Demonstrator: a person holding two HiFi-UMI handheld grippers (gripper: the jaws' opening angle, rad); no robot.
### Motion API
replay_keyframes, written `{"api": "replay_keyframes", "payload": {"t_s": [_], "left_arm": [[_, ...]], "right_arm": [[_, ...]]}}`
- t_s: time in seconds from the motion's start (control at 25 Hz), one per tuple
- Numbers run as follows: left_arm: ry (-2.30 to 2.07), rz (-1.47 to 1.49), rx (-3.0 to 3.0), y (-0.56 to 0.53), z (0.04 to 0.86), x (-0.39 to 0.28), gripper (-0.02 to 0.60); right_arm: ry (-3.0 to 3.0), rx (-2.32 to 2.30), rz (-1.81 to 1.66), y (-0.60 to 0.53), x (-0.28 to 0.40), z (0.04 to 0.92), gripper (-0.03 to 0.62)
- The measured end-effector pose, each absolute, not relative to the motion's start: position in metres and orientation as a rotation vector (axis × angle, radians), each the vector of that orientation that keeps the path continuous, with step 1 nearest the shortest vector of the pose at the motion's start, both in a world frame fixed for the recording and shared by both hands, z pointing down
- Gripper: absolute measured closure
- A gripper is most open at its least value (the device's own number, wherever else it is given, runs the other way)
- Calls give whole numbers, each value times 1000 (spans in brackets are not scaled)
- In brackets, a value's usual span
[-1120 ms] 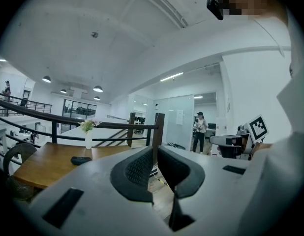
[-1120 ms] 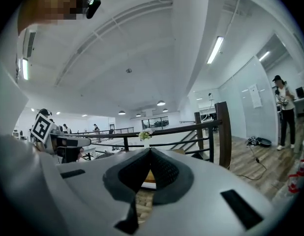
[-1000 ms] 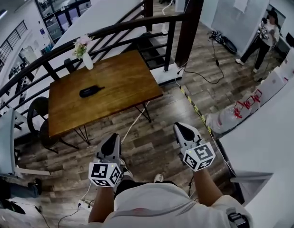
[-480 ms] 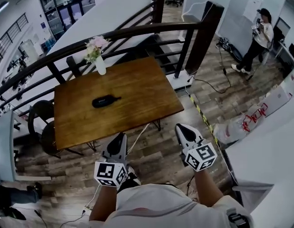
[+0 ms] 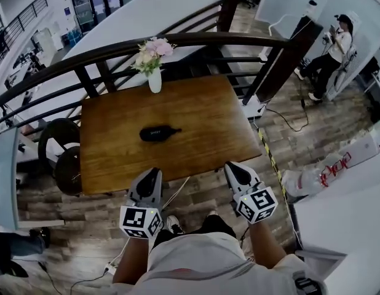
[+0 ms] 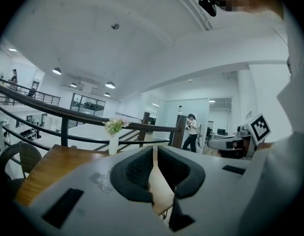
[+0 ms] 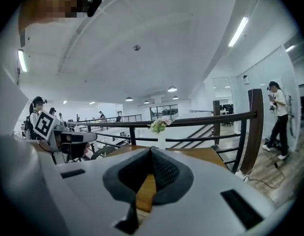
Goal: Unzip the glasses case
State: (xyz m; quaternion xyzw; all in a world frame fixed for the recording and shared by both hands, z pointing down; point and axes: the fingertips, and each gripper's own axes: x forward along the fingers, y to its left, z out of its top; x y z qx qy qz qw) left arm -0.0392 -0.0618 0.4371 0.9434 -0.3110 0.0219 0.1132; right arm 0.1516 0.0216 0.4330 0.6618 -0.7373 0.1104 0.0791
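Wooden tabletop beside one black railing carries two things: one black glasses case lying near its middle, and one white vase of flowers at the far edge. Two grippers hang at the near edge, well apart from the case: the left gripper and the right gripper, each with jaws pressed together on nothing. One person stands at the far right.

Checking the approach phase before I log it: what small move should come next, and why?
Probably bring the left gripper and right gripper forward over the table toward the glasses case. Both are shut and empty by the near edge; the case lies untouched mid-table.
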Motion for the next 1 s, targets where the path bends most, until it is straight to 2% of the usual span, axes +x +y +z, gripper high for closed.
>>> {"api": "replay_keyframes", "payload": {"t_s": [0.36, 0.8, 1.0], "left_arm": [[-1042, 82, 2710, -116, 446, -22, 543], [-1328, 146, 2535, -197, 455, 43, 545], [-1445, 162, 2411, -201, 473, 26, 545]], "right_arm": [[-2290, 1857, 341, -54, 177, 449, 543], [-2433, 1559, 350, -190, 264, 468, 542], [-2485, 1402, 384, -222, 249, 487, 542]]}}
